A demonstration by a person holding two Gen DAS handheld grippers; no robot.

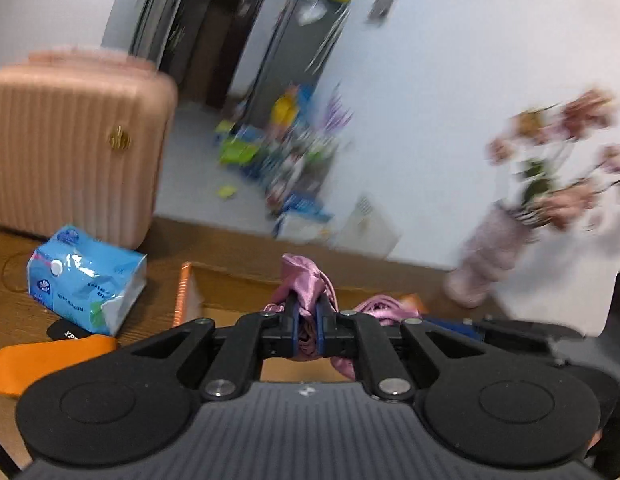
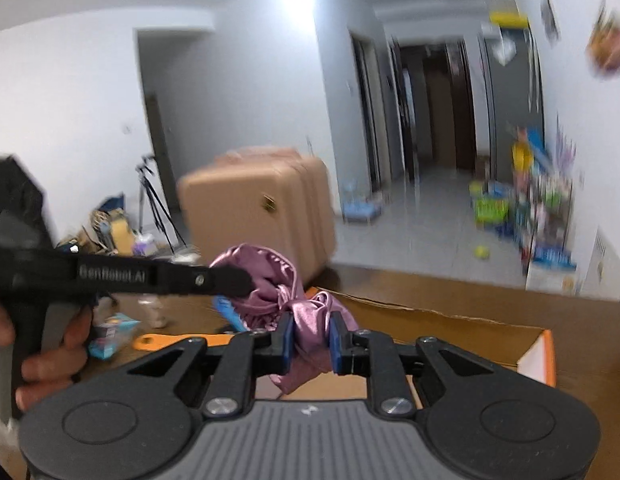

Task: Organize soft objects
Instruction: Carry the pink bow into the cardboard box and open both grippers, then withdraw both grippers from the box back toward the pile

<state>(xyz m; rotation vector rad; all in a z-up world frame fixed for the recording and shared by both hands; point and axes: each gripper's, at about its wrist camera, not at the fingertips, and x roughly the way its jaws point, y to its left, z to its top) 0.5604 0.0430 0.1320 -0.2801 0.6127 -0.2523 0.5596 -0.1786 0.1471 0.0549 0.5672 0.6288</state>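
The pink satin cloth (image 2: 269, 284) hangs bunched in the air between the two claws, held at both ends and lifted clear of the desk (image 1: 157, 312), above the near edge of the open cardboard box (image 2: 450, 332). In the right wrist view the right gripper (image 2: 312, 334) has its blue pads pressed together on a twisted fold of the cloth, with a loose tail drooping below the jaws toward the box floor. The left gripper (image 2: 233, 280) reaches in from the left side of that view and bites the bulkier, rounded part of the bundle; a hand (image 2: 41, 344) wraps its grip. From the left wrist view the same gripper (image 1: 305, 316) is clamped tight on a gathered knot of satin, and more of the cloth (image 1: 305, 280) trails off to the right toward the other claw. So the cloth's long axis runs roughly from one claw to the other, short and slack, not stretched, and the two claws sit close together. The box lies directly below and ahead of both, its orange-edged wall (image 1: 184, 300) toward the tissue pack (image 1: 85, 276) and the pink suitcase (image 1: 69, 148) at the desk's far left. By my reading the coming move depends on whether the claws draw apart to spread the cloth or lower together into the box; the blur hides finer folds.
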